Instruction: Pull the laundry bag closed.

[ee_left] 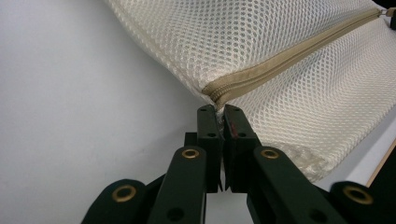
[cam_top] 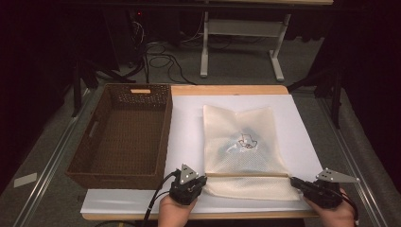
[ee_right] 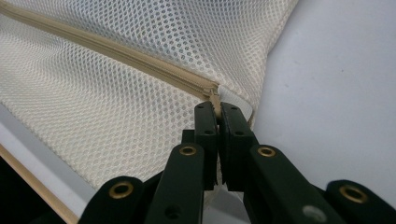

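Note:
A cream mesh bag (cam_top: 243, 142) lies flat on the white sheet, its zip (cam_top: 248, 175) running across the near end. My left gripper (cam_top: 204, 178) is at the zip's left end. In the left gripper view the jaws (ee_left: 218, 112) are shut on the bag's (ee_left: 261, 37) edge just below the zip's (ee_left: 299, 53) end. My right gripper (cam_top: 293, 180) is at the zip's right end. In the right gripper view it (ee_right: 216, 108) is shut on the bag (ee_right: 116, 112) where the zip (ee_right: 116, 51) ends. A small dark-lined shape (cam_top: 246, 141) shows through the mesh.
A brown wicker basket (cam_top: 163, 142) stands left of the bag, touching the white sheet (cam_top: 189, 123). The table's wooden front edge (cam_top: 236, 215) runs close under my hands. Behind the table are a white desk frame (cam_top: 204, 42) and floor cables (cam_top: 161, 61).

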Demonstrator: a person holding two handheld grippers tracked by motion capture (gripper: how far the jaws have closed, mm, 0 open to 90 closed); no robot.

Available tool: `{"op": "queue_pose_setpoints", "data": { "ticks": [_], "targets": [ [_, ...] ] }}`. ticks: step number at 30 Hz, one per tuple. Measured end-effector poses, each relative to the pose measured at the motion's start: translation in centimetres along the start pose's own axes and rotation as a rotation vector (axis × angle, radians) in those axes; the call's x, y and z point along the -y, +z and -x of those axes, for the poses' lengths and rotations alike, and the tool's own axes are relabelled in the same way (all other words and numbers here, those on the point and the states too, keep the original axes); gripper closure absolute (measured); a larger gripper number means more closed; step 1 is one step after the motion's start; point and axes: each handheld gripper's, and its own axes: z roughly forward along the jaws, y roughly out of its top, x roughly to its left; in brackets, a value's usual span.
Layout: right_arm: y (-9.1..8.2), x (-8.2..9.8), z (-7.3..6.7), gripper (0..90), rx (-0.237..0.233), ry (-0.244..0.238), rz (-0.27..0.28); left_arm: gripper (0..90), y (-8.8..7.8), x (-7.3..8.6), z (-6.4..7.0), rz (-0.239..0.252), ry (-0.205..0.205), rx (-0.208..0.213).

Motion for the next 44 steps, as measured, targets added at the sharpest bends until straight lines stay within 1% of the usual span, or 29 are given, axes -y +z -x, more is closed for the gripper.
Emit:
{"op": "queue_pose_setpoints", "data": {
  "ticks": [1,2,3,5,6,8,10,11,12,14,15,16,17,18,19,21,22,23,24,26,27,28,30,31,32,36,40,44],
  "targets": [
    [0.1,0.1,0.0,88.1,-0.005,-0.007,-0.013,86.5,0.2,0.1,0.0,-0.020,0.010,-0.002],
    [0.2,0.3,-0.1,87.9,-0.010,0.004,-0.026,86.3,0.3,0.2,0.0,-0.034,0.017,-0.008],
    [0.3,0.4,-0.1,87.5,-0.017,0.000,-0.035,86.0,0.5,0.3,0.0,-0.039,0.018,-0.011],
    [0.5,0.6,0.0,86.4,-0.010,-0.004,-0.045,85.1,0.9,0.4,0.1,-0.072,0.016,-0.011],
    [0.6,0.6,0.1,85.8,-0.013,-0.004,-0.049,84.3,1.1,0.5,0.1,-0.081,0.022,-0.020],
    [0.6,0.6,0.0,83.4,-0.007,-0.009,-0.049,80.4,1.0,0.5,0.1,-0.075,0.019,-0.019],
    [0.5,0.6,-0.1,77.8,-0.004,-0.009,-0.033,74.4,0.6,0.4,0.0,-0.054,0.010,-0.019],
    [0.3,0.6,-0.1,74.0,-0.001,-0.009,-0.017,70.9,0.5,0.4,0.0,-0.044,0.009,-0.022],
    [0.1,0.5,-0.1,70.9,0.001,-0.002,-0.004,67.4,0.2,0.3,0.0,-0.021,0.019,-0.037],
    [-0.4,0.3,-0.1,65.6,0.005,-0.010,0.043,60.6,-0.3,0.0,-0.1,0.019,0.031,-0.056],
    [-0.7,0.2,-0.1,62.1,0.012,-0.010,0.063,57.8,-0.5,-0.1,-0.1,0.039,0.034,-0.058],
    [-0.9,0.2,-0.1,58.7,0.015,-0.008,0.078,54.9,-0.9,-0.2,-0.2,0.074,0.047,-0.069],
    [-1.2,0.0,0.0,55.1,0.029,-0.008,0.110,52.3,-1.2,-0.3,-0.1,0.098,0.058,-0.081],
    [-1.5,-0.1,0.0,52.0,0.038,-0.019,0.137,50.0,-1.4,-0.4,-0.1,0.118,0.065,-0.092],
    [-1.7,-0.1,0.0,50.1,0.044,-0.017,0.153,47.1,-1.7,-0.5,0.0,0.148,0.079,-0.105],
    [-2.4,-0.3,0.0,44.4,0.078,-0.042,0.212,41.6,-2.3,-0.7,0.2,0.204,0.114,-0.133],
    [-2.9,-0.4,0.0,40.2,0.105,-0.043,0.241,38.2,-2.6,-0.8,0.3,0.224,0.128,-0.146],
    [-3.2,-0.5,0.0,36.9,0.120,-0.045,0.263,34.8,-2.9,-0.9,0.4,0.241,0.137,-0.160],
    [-3.5,-0.5,0.1,32.4,0.134,-0.048,0.283,30.4,-3.2,-1.0,0.4,0.258,0.141,-0.165],
    [-4.0,-0.5,0.2,20.5,0.172,-0.054,0.321,20.1,-3.5,-1.1,0.4,0.271,0.147,-0.177],
    [-4.2,-0.5,0.2,14.6,0.191,-0.046,0.333,14.3,-3.5,-1.1,0.3,0.260,0.150,-0.186],
    [-4.4,-0.5,0.2,10.7,0.204,-0.044,0.351,11.4,-3.5,-1.2,0.3,0.246,0.148,-0.197],
    [-4.4,-0.6,0.1,1.6,0.232,-0.042,0.367,3.2,-3.3,-1.2,0.1,0.231,0.138,-0.184],
    [-4.2,-0.6,0.1,0.6,0.241,-0.043,0.365,1.2,-3.2,-1.2,0.0,0.230,0.132,-0.175],
    [-4.1,-0.7,0.0,0.6,0.233,-0.045,0.359,0.8,-3.1,-1.2,0.0,0.229,0.131,-0.172],
    [-4.0,-0.7,-0.3,0.5,0.222,-0.064,0.361,0.8,-3.2,-1.2,0.3,0.239,0.144,-0.180],
    [-3.9,-0.6,-0.2,0.5,0.213,-0.056,0.354,1.2,-3.1,-1.2,0.2,0.227,0.144,-0.182],
    [-3.9,-0.6,-0.3,0.5,0.215,-0.052,0.355,2.8,-3.1,-1.1,0.0,0.216,0.136,-0.178]
  ]
}}
